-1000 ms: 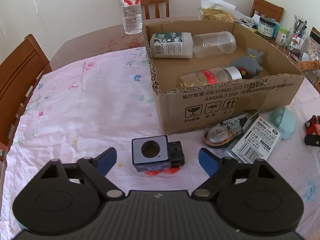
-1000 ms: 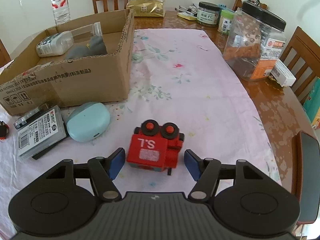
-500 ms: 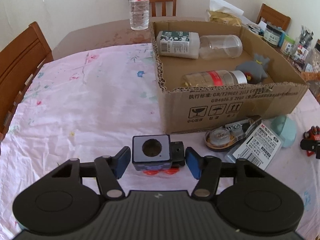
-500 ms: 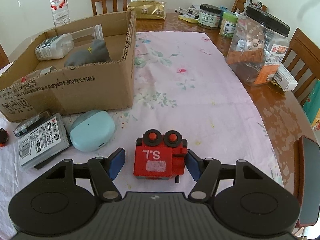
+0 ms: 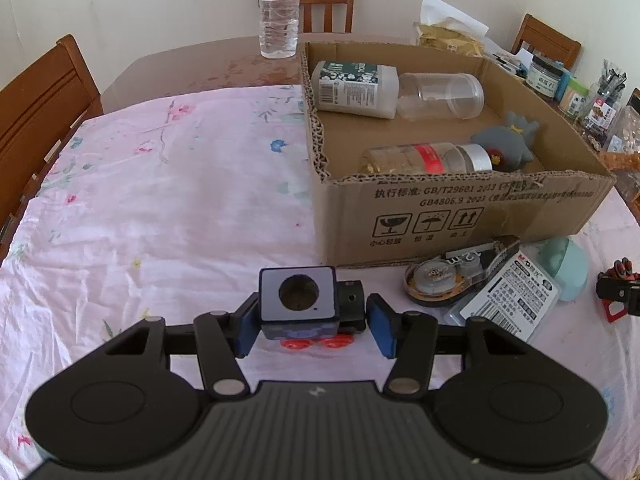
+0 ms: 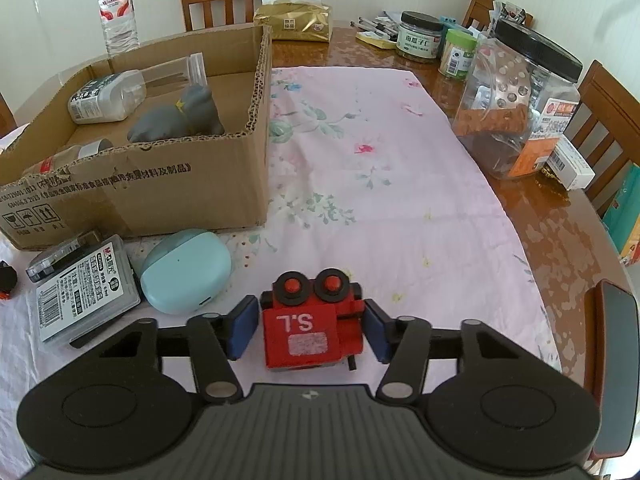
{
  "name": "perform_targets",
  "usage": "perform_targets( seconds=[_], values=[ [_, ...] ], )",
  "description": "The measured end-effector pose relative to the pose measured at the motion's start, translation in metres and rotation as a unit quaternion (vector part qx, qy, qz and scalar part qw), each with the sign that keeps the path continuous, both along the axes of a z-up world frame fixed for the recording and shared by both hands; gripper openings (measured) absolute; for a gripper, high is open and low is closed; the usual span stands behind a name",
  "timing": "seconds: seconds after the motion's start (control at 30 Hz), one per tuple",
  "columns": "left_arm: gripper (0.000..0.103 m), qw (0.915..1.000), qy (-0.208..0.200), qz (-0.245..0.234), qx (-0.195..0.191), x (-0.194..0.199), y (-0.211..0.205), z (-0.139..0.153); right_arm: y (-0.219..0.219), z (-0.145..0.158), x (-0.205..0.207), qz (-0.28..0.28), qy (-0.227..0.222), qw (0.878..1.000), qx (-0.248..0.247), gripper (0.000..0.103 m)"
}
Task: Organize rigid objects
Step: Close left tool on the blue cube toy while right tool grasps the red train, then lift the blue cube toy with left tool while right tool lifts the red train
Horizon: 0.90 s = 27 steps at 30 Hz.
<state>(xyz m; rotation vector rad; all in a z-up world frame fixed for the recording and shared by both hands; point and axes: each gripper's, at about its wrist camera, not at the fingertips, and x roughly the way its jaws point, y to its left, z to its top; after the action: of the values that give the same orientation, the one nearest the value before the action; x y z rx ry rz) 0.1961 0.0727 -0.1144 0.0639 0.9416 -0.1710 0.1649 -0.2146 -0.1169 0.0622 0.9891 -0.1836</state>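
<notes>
The left claw (image 5: 312, 326) is shut tight on the blue toy train (image 5: 310, 308), both pads pressing its sides, just above the pink cloth on the desk (image 5: 160, 200). The cardboard box (image 5: 460, 208) sits at 1 o'clock from it. The right claw (image 6: 306, 330) is closed around the red toy train (image 6: 310, 330). The teal case (image 6: 186, 270) lies at 10 o'clock.
</notes>
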Motion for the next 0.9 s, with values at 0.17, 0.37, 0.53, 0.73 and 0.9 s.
perform_targets(
  seconds=[0.17,0.37,0.53,0.73,0.9],
  values=[
    [0.055,1.0000,0.008,-0.004,-0.002,0.002,0.001,0.001,-0.001,0.000,0.002,0.000,0.002,1.000,0.002,0.060],
    [0.055,0.9997,0.014,-0.018,0.002,0.004,0.002,0.004,-0.001,0.000,0.001,0.006,0.003,1.000,0.000,0.060],
    [0.055,0.9989,0.020,-0.041,0.008,0.004,0.002,0.011,-0.003,0.004,0.001,0.017,0.005,1.000,0.001,0.060],
    [0.044,0.9953,0.018,-0.092,0.022,0.001,-0.001,0.031,-0.009,0.014,-0.001,0.037,0.007,0.999,-0.002,0.060],
    [0.045,0.9917,0.010,-0.124,0.032,-0.001,-0.006,0.038,-0.014,0.016,-0.001,0.054,0.009,0.998,-0.013,0.060]
  ],
)
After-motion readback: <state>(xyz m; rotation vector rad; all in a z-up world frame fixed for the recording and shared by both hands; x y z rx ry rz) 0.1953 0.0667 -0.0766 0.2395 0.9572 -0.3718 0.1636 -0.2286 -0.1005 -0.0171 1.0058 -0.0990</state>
